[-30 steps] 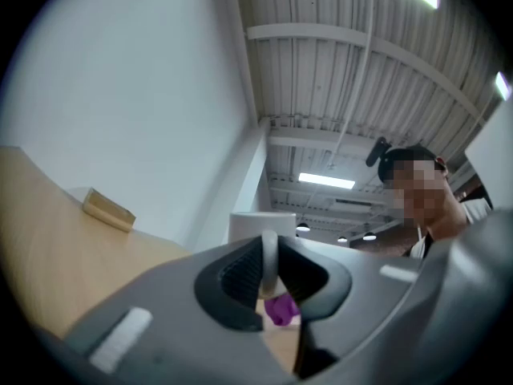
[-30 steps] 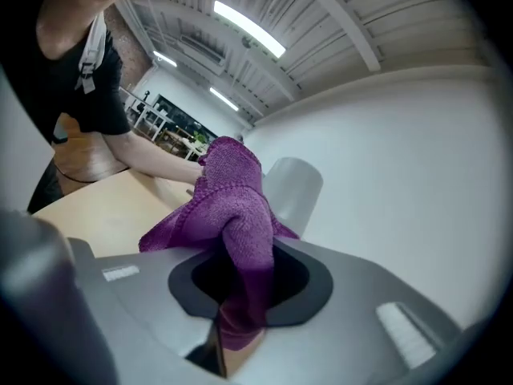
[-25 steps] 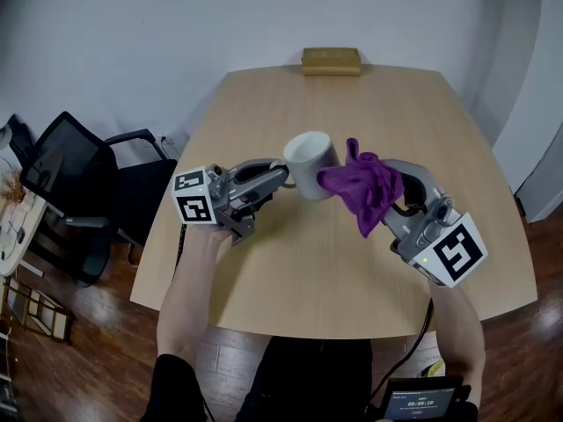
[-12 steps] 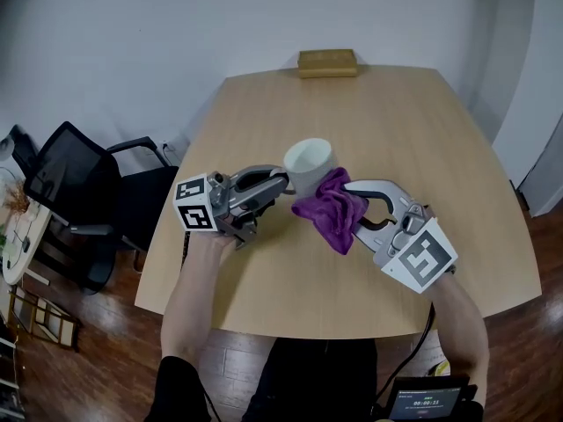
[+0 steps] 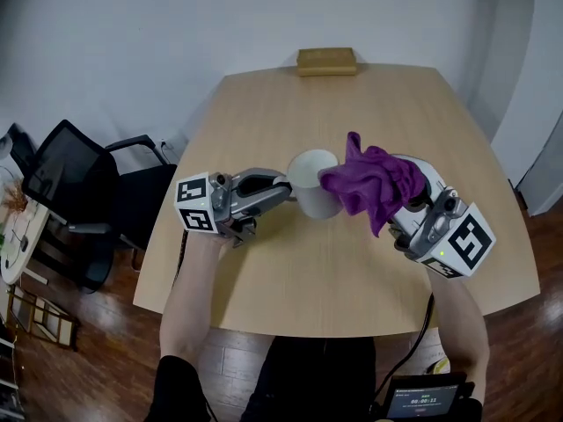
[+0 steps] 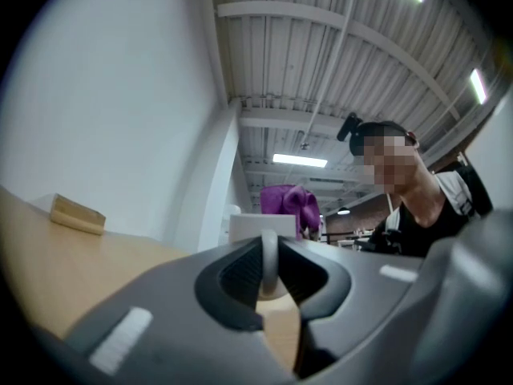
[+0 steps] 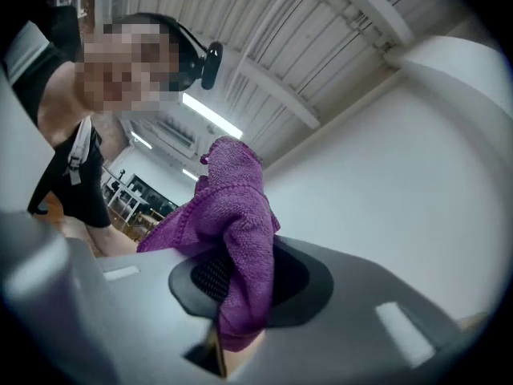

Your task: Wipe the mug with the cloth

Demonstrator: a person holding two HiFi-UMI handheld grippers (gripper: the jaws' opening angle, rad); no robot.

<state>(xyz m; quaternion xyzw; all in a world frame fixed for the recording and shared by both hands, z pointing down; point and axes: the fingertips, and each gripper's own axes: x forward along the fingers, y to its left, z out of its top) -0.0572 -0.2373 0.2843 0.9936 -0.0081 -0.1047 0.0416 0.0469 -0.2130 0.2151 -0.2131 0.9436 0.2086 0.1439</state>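
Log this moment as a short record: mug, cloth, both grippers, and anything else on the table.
target: white mug, opening up, over the middle of the table; lifted or resting, cannot tell
tool: purple cloth, bunched, at the mug's right side; contact uncertain
left side: left gripper shut on the mug's handle
right side: right gripper shut on the cloth
other: wooden block at the table's far edge

My left gripper (image 5: 283, 185) points toward 3 o'clock, its jaws clamped on the handle of the mug (image 5: 315, 183). My right gripper (image 5: 396, 181) aims toward 10 o'clock, jaws pinching the cloth (image 5: 369, 178). Both forearms (image 5: 189, 288) reach up from 6 o'clock.
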